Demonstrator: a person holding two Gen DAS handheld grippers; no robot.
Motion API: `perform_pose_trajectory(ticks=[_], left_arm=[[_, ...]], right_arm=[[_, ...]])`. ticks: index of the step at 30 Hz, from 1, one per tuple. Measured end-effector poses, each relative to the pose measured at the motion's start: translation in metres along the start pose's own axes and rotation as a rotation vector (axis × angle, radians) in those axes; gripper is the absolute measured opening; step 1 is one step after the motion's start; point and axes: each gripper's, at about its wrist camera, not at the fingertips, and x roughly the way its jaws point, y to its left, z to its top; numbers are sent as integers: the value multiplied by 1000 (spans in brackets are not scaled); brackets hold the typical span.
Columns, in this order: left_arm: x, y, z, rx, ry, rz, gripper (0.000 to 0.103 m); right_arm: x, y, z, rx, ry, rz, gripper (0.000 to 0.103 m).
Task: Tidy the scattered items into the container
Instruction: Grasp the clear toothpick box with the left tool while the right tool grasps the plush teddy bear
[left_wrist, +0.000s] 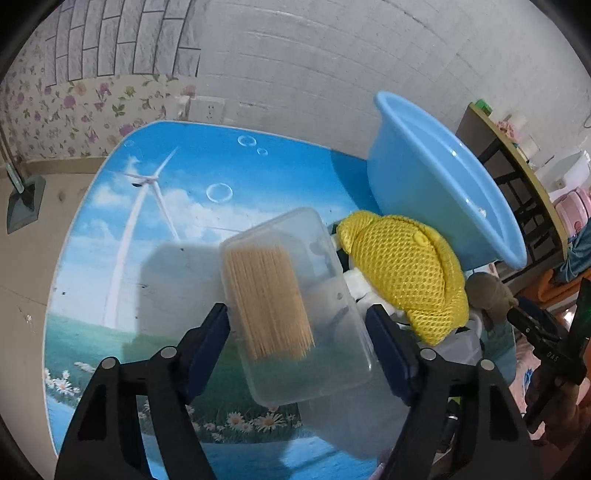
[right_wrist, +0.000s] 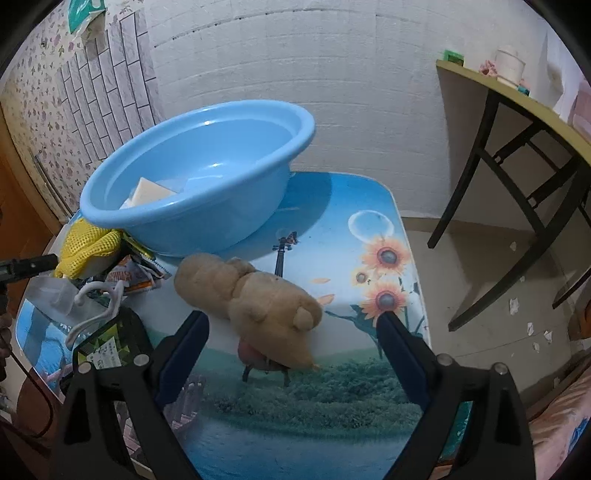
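My left gripper (left_wrist: 297, 317) is shut on a clear plastic toothpick box (left_wrist: 291, 302) and holds it above the picture-printed table (left_wrist: 177, 206). A yellow mesh pouch (left_wrist: 406, 277) lies just right of the box, next to the blue basin (left_wrist: 443, 192). In the right wrist view the blue basin (right_wrist: 199, 184) stands at the back left with white sponge-like blocks (right_wrist: 151, 194) inside. My right gripper (right_wrist: 293, 325) is open, its fingers on either side of a tan plush toy (right_wrist: 251, 295) lying on the table (right_wrist: 369, 369).
A white plastic hook (right_wrist: 99, 306), snack wrappers (right_wrist: 136, 273), the yellow pouch (right_wrist: 86, 247) and a dark packet (right_wrist: 107, 350) lie at the table's left. A wooden table with dark legs (right_wrist: 517, 147) stands to the right. Paper scraps dot the floor (right_wrist: 517, 306).
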Motion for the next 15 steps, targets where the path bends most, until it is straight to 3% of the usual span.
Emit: perform_pose_trajectory(ticks=[7,9,11,15], left_arm=[[-4,3,0,-2,-8,-6,72],[-6,6,0,-9,-11,-1,71],[-9,7,0,-9,-15,11,71],[-22,11,-3,-3,-42,42,71]], right_arm=[[17,4,0,1,43,-18,93],[24,1,0,23,69,-8,71],[28,-3,0,58,96,75,54],[24,-2,-1,52,89,74,52]])
